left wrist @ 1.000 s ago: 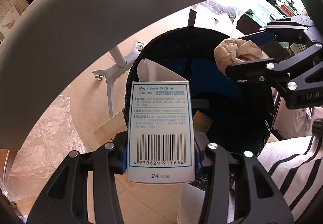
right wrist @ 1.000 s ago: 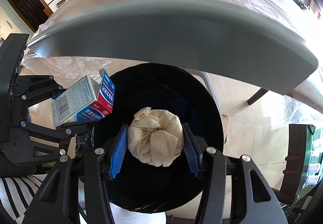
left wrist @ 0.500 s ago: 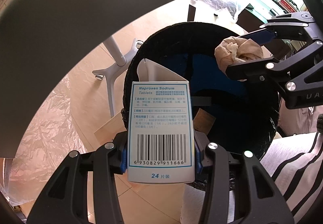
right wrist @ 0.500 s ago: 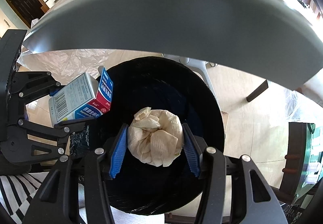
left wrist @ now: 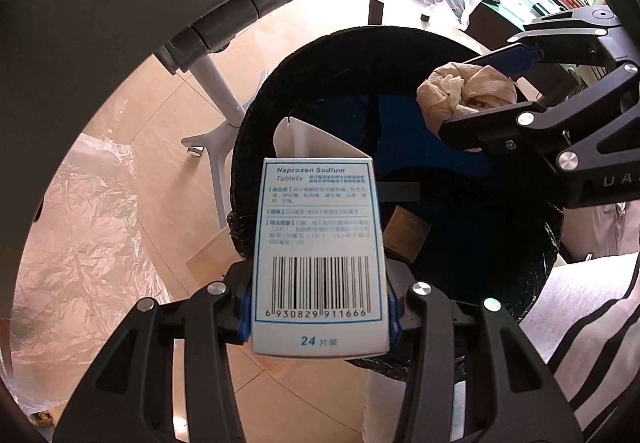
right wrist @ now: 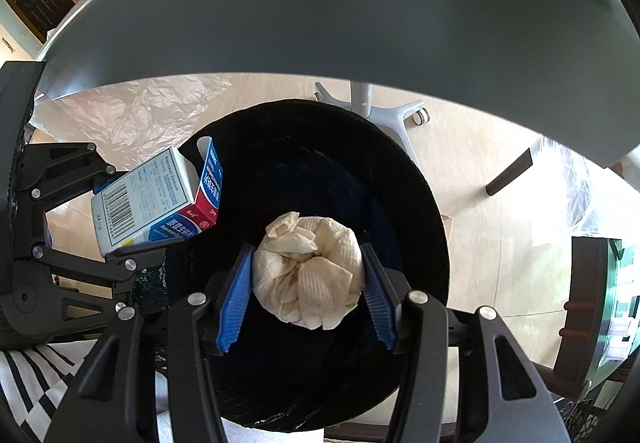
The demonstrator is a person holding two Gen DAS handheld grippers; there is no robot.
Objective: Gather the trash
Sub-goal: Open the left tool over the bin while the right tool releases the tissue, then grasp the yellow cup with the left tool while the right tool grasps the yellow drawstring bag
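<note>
Left gripper (left wrist: pixel 320 299) jaws clamp the medicine box (left wrist: pixel 320 259); right gripper (right wrist: pixel 306 293) jaws clamp the crumpled tissue (right wrist: pixel 308 271), both above the black bin (right wrist: pixel 400 179).

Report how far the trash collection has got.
Done: both pieces are picked up and carried over the black bin. In hand: the left gripper clamps the medicine box; the right gripper clamps the crumpled tissue. Left: releasing both into the bin.
</note>
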